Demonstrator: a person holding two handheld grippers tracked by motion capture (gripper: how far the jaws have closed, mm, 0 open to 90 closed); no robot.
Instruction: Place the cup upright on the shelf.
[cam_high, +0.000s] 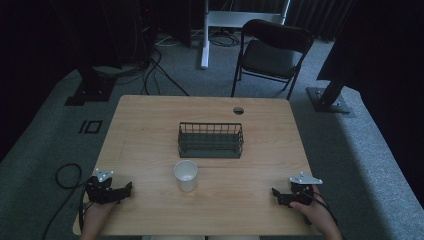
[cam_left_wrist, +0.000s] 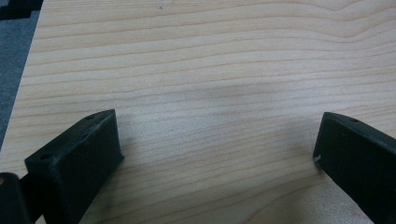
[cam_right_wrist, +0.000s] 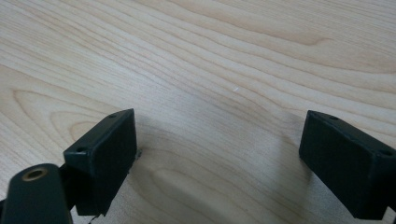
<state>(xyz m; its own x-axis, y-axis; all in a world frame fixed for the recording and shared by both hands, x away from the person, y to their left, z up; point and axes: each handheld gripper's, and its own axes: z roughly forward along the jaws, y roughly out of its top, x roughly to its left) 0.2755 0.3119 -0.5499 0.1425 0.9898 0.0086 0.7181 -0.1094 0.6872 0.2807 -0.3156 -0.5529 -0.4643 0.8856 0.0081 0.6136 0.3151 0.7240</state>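
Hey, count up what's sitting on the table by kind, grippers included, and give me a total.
White paper cup: 1
Dark wire basket: 1
Black grippers: 2, the left gripper and the right gripper, both with jaws apart over the wooden table
Total: 4

Dim, underexposed high view with black surroundings; brighter, slightly soft close-ups, faint shadows on the table (cam_left_wrist: 210, 70).

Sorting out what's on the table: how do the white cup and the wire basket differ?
The cup is white, round and solid-walled; the basket is dark, rectangular and made of open wire. The cup is smaller and stands nearer the person; the basket sits behind it, toward the table's middle. Both stand upright, open at the top, apart from either gripper.
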